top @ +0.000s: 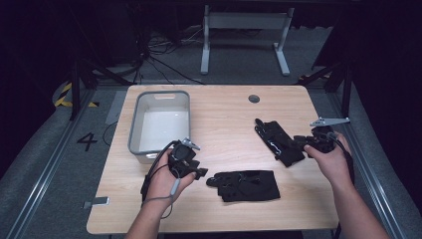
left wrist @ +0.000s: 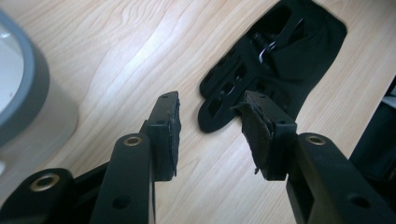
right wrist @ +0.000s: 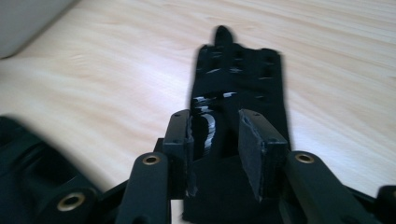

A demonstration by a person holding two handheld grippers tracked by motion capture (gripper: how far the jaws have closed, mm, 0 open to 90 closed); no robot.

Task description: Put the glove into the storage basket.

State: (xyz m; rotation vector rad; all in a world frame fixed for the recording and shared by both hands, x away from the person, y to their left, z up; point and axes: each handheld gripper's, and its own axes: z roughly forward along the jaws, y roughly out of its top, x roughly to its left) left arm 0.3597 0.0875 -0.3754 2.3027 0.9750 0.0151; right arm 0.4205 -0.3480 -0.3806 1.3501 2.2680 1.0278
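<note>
2 black gloves are lying on the wooden table (top: 224, 114), well apart from each other. The near glove (top: 246, 185) is lying flat toward the person's edge, just beside the left gripper (top: 199, 173), with its fingertips pointing at that gripper. In the left gripper view this glove (left wrist: 275, 60) is sitting just beyond the jaws, which are standing apart with bare table between them and gripping nothing.

The far glove (top: 277, 141) is lying at an angle on the right half of the table, with its cuff end at the right gripper (top: 300, 141). In the right gripper view the jaws are standing partly open on either side of this glove (right wrist: 238, 88) at its cuff, with the pads not pressed onto the cloth.

1 grey bin (top: 137, 119) is sitting at the table's left side, behind the left gripper, and its corner (left wrist: 23, 93) is showing in the left gripper view. 1 round dark cap (top: 254, 98) is sitting in the tabletop near the far edge.
</note>
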